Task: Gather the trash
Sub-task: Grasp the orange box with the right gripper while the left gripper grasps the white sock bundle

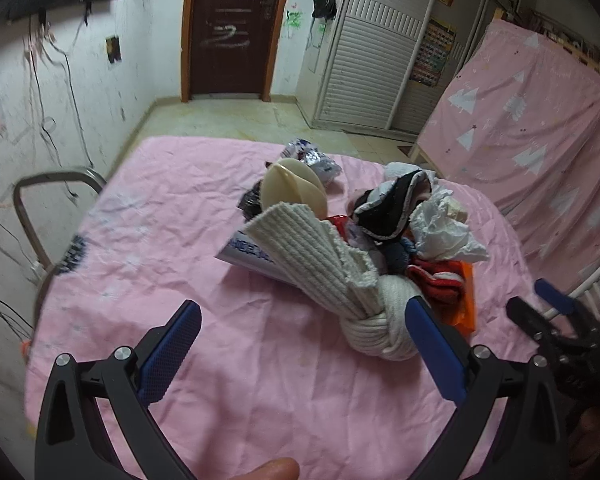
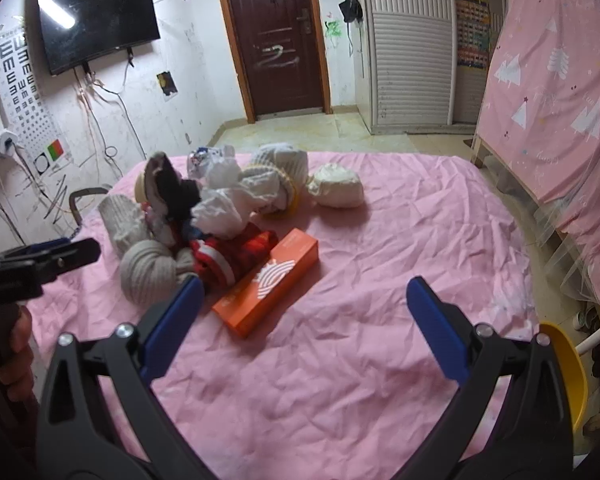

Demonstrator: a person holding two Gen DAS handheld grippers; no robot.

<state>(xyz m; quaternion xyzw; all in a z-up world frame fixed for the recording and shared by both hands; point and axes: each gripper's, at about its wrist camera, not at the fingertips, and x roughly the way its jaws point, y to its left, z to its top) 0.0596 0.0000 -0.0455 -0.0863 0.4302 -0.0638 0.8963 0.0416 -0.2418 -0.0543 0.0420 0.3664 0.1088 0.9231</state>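
Both grippers, left (image 1: 304,344) & right (image 2: 305,320), jaws spread, empty, over bed (image 2: 380,240); orange box (image 2: 270,280) beside sock pile (image 2: 204,216) near bed's far-left corner.

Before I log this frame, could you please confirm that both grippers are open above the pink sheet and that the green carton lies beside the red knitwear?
Only the colour is wrong: the carton is orange, as the right wrist view shows. The left gripper and right gripper are both open above the pink sheet, and the carton lies beside the red knitwear.
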